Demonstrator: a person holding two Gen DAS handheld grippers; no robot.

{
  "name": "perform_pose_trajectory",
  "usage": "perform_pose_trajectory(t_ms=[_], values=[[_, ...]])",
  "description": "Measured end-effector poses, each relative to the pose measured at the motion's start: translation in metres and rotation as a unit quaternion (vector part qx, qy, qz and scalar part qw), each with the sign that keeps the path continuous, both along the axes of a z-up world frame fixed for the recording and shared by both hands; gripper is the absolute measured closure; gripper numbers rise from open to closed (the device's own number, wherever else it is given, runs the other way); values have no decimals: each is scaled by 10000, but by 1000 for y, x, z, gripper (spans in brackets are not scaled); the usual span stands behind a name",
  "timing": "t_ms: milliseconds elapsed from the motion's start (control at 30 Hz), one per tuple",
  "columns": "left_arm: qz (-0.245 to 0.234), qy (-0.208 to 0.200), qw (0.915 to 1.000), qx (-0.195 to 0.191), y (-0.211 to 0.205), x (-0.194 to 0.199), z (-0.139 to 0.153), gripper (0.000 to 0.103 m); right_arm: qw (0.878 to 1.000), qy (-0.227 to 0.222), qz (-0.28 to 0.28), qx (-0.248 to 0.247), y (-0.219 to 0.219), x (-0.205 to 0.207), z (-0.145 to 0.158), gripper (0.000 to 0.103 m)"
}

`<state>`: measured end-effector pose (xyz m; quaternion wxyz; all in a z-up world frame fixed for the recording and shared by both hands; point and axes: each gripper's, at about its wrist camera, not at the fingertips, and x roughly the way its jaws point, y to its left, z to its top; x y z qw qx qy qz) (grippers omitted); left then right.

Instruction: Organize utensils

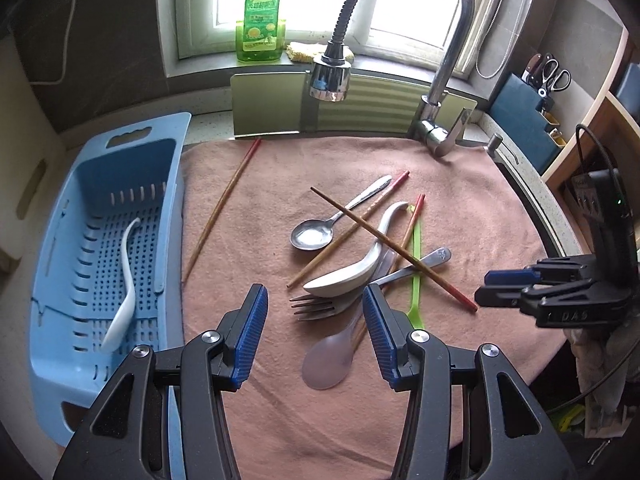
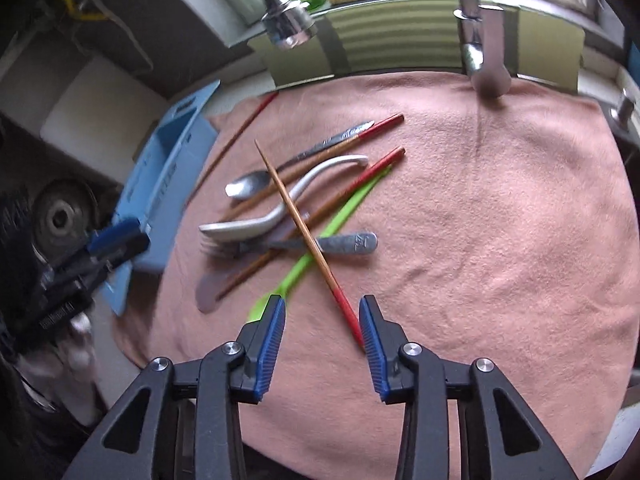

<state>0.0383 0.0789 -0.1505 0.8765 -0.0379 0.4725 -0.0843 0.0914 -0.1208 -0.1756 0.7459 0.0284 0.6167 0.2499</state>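
Four chopsticks (image 1: pixel 394 249) lie on the pink towel (image 1: pixel 480 208): three in the central pile, one (image 1: pixel 222 206) alone on the left. The top one runs diagonally from far left to near right, its red end (image 2: pixel 347 309) between the right claw (image 2: pixel 322 312) pads, nearer the right pad; those jaws stand apart, not pressing it. The left claw (image 1: pixel 315 300) hangs parted over the near edge of the pile, holding nothing, the fork (image 1: pixel 320 305) tines between its pads. Also piled: one steel spoon (image 1: pixel 314 233), one grey ladle spoon (image 1: pixel 352 268), one green utensil (image 1: pixel 416 276), one translucent paddle (image 1: pixel 326 360). One white spoon (image 1: pixel 124 292) lies lengthwise in the blue basket (image 1: pixel 56 248) on the left.
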Motion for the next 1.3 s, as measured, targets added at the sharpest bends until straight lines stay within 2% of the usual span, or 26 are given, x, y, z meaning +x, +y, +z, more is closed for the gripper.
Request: perform_pose_trajectory(t_ms=[100, 567, 700, 933, 1133, 1200, 1300], values=[[-8, 17, 10000, -20, 0, -1, -1, 55, 9996, 153, 118, -186, 3, -1, -12, 75], [-148, 164, 9996, -153, -12, -11, -10, 55, 9951, 152, 612, -760, 19, 2, -33, 76], [-173, 149, 9996, -176, -15, -10, -9, 55, 9913, 69, 903, -954, 25, 2, -35, 93], [-275, 167, 9994, -128, -27, -3, -9, 55, 9776, -54, 1688, -1254, 22, -5, -32, 97], [-249, 184, 9994, -175, -46, 7, -10, 55, 9507, -357, 2626, -1612, 9, -18, -24, 97], [-203, 173, 9994, -219, -52, 11, -11, 55, 9292, -557, 3207, -1749, 5, -27, -21, 97], [-118, 139, 9995, -249, -62, 17, -11, 55, 8901, -803, 4024, -1982, -3, -41, -20, 97]])
